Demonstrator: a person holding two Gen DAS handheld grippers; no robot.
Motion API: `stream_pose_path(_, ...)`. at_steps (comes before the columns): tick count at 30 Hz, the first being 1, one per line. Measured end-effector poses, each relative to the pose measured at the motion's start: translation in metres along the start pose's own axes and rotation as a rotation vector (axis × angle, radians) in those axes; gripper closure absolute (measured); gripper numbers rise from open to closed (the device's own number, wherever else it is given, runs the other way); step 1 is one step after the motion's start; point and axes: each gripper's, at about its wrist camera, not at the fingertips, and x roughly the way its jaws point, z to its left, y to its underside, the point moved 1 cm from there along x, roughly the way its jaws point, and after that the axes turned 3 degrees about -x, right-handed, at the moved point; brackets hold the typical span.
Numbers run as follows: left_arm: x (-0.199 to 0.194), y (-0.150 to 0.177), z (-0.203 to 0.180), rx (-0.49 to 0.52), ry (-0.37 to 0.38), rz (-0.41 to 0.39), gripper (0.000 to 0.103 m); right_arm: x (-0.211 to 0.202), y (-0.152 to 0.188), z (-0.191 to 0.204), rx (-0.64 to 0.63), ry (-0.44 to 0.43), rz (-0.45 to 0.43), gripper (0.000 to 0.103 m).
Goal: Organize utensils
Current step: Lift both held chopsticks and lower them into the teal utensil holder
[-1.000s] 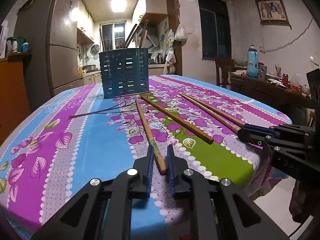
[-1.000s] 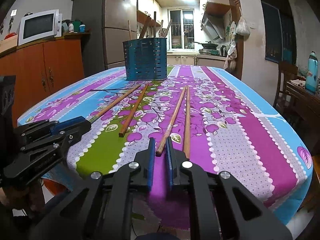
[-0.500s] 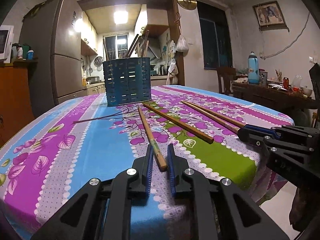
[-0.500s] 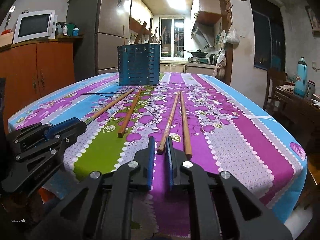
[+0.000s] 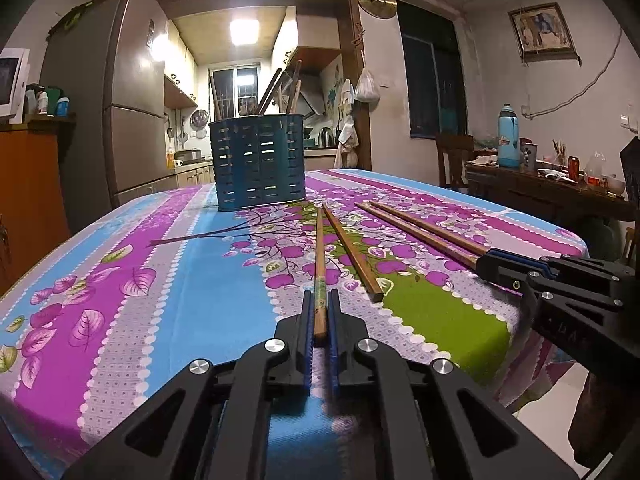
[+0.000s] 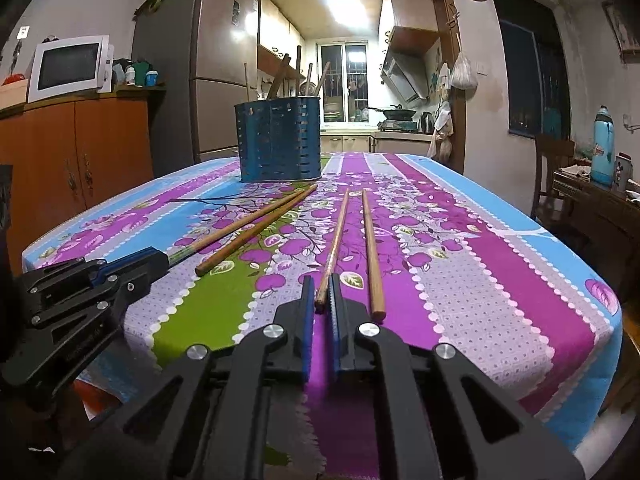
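Chopsticks lay on the tablecloth (image 5: pixel 120 264): one (image 5: pixel 319 264) with its near end pinched in the just-closed left gripper (image 5: pixel 320 312), another (image 6: pixel 334 240) apparently clamped by the right gripper (image 6: pixel 320 296)

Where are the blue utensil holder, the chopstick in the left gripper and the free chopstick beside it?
blue utensil holder (image 5: pixel 260 168), left wrist view, front wall.
chopstick in the left gripper (image 5: pixel 319 264), left wrist view, middle of shaft.
free chopstick (image 5: pixel 352 252), left wrist view, middle of shaft.
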Motion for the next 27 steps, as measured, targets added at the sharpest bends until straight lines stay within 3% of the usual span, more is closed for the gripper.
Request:
stream_pose_path(6,-0.019,-0.019,0.005,-0.005,-0.004,-0.049,0.095,-0.023,-0.022,0.002,-0.035,-0.002,-0.049,0.098)
stream_pose_path(12,-0.05,-0.059,0.01,-0.011,-0.002,-0.153,0.095,-0.053,-0.061,0.0,-0.089,0.005,-0.14,0.098)
stream_pose_path(21,-0.069,-0.119,0.007,0.028,0.016,-0.271,0.095,-0.063,-0.124,0.003,-0.172,-0.062,-0.225,0.098)
stream_pose_path(27,-0.051,-0.155,0.011,0.006,0.044,-0.254,0.095,-0.046,-0.161,-0.011,-0.146,-0.116,-0.208,0.098)
